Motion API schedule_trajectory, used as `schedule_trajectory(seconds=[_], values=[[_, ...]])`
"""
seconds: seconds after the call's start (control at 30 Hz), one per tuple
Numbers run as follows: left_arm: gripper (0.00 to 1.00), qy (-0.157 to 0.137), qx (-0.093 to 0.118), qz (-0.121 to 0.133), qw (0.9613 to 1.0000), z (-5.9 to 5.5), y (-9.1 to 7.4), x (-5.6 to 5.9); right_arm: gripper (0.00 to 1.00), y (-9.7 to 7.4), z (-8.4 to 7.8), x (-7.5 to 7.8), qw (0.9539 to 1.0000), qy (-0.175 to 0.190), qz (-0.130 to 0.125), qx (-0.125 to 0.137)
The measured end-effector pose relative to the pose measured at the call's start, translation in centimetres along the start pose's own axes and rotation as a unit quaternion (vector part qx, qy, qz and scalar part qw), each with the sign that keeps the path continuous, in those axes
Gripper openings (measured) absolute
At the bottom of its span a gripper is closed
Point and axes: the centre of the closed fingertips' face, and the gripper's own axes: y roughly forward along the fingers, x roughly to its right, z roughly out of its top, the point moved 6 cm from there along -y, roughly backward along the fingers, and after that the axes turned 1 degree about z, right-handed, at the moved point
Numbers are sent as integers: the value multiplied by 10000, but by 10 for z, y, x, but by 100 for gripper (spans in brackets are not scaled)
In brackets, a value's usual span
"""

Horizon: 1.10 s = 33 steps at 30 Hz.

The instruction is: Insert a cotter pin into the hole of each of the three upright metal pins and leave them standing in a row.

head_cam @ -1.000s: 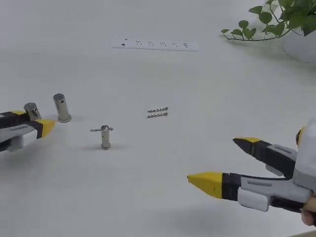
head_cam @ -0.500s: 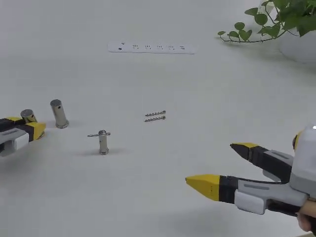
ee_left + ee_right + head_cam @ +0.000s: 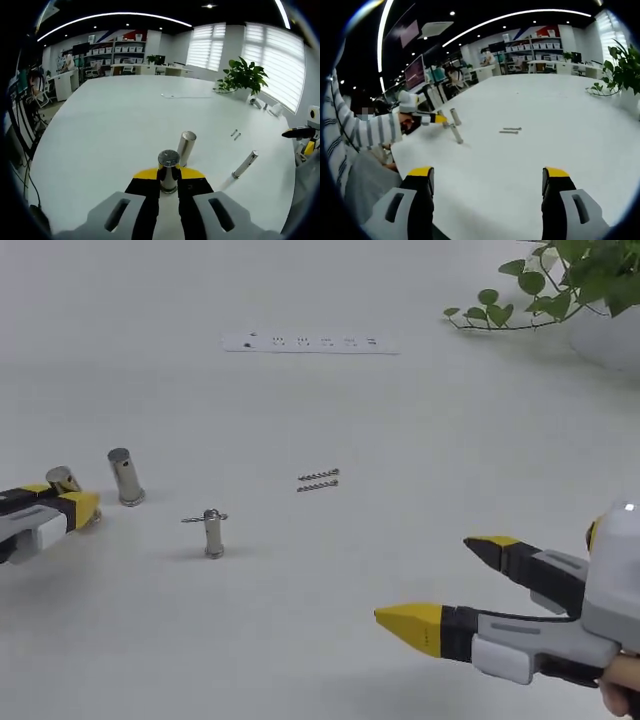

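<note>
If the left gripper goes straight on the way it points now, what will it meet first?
Probably the free upright pin just beyond the held pin, slightly right of centre for the left gripper; depth is unclear, so it might pass.

No legible text or numbers anywhere (marks on the power strip (image 3: 310, 343) too small).
</note>
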Motion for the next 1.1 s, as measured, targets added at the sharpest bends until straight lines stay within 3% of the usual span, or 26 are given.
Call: schedule_trajectory(seconds=[0.17,0.4,0.53,0.8,0.97,1.1], values=[[11,-61,73,22,10000,3,-12,4,91,0,0,-2,10000,-33,27,16],[11,-100,72,40,9999,-1,-32,13,91,1,-2,-5,9999,-95,115,35],[11,-139,-51,117,9998,-6,-43,22,91,2,-2,-6,9998,-119,177,30],[11,-187,-43,212,9996,-10,-61,46,91,1,-1,-7,9994,-186,300,55],[11,-364,12,269,9990,-11,-68,63,91,1,-2,-5,9989,-282,377,17],[11,-415,-66,379,9984,-11,-70,76,91,0,-2,-5,9986,-356,401,-15]])
